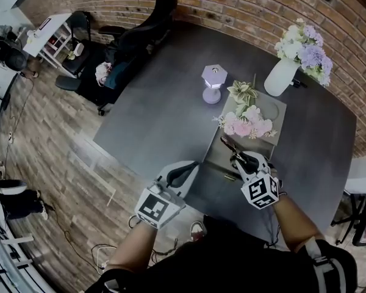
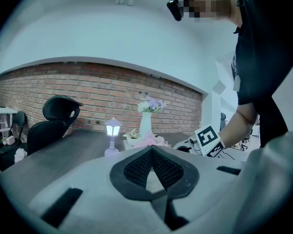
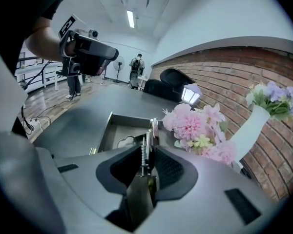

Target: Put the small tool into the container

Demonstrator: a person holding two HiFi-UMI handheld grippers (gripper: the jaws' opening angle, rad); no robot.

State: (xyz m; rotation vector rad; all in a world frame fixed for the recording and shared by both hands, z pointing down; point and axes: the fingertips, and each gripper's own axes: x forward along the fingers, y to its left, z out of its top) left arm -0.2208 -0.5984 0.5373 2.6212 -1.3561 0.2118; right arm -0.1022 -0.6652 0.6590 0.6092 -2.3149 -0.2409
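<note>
My right gripper point(image 1: 247, 162) is shut on the small tool point(image 1: 233, 150), a slim metal hand tool with a spring point(image 3: 145, 147) between its arms. The tool pokes forward out of the jaws and hangs over the near end of the grey rectangular container point(image 1: 279, 110), whose open bottom point(image 3: 118, 130) lies just ahead. Pink and white artificial flowers point(image 1: 247, 124) fill the container's far half. My left gripper point(image 1: 182, 173) hovers by the table's front edge, left of the container, shut with nothing between its pads point(image 2: 136, 167).
A lilac lantern lamp point(image 1: 213, 81) stands on the dark table point(image 1: 165, 115) behind the container. A white vase of flowers point(image 1: 282, 75) is at the back right. A black office chair point(image 1: 140, 35) sits at the table's far left corner, brick wall behind.
</note>
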